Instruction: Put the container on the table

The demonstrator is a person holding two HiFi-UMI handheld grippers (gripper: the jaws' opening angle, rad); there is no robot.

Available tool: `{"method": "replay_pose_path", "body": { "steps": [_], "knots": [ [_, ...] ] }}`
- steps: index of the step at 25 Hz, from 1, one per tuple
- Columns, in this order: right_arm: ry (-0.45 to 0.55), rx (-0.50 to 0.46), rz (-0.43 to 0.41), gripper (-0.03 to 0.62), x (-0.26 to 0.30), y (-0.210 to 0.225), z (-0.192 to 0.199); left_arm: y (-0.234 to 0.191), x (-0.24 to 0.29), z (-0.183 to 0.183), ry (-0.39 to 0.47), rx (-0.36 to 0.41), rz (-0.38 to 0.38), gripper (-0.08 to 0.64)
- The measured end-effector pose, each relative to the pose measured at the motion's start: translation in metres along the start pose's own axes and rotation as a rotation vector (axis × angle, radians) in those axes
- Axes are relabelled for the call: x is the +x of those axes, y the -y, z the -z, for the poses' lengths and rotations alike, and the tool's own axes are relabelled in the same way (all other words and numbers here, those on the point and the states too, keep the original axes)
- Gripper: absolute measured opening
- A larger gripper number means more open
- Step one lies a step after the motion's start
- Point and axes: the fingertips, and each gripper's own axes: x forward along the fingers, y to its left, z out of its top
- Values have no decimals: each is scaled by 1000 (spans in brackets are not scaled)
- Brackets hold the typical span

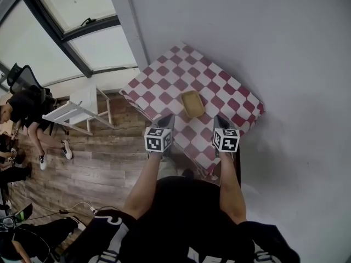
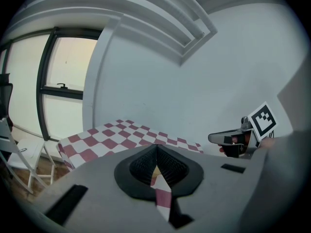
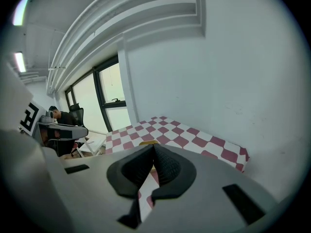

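A shallow yellow container (image 1: 192,103) rests on the table with the red-and-white checked cloth (image 1: 164,81), near its front edge. My left gripper (image 1: 169,118) hovers just left of the container and my right gripper (image 1: 218,120) just right of it, both apart from it. In the left gripper view the left gripper (image 2: 156,147) has its jaws touching with nothing between them; a sliver of the container (image 2: 155,171) shows behind them, and the right gripper (image 2: 227,139) is at the right. In the right gripper view the right gripper (image 3: 153,147) is also shut and empty, with the container (image 3: 148,142) beyond.
The table stands in a corner against a white wall (image 1: 285,48). A white folding chair (image 1: 77,111) stands on the wooden floor (image 1: 93,163) to the left, below large windows (image 1: 104,48). People sit at the far left (image 1: 24,111).
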Motion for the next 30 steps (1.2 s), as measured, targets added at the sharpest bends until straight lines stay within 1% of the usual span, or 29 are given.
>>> {"method": "replay_pose_path", "body": {
  "steps": [12, 30],
  "knots": [
    [7, -47, -14, 14, -7, -2, -2, 8, -1, -1, 5, 2, 1, 26],
    [1, -54, -31, 14, -4, 4, 6, 12, 7, 6, -13, 6, 1, 26]
  ]
}}
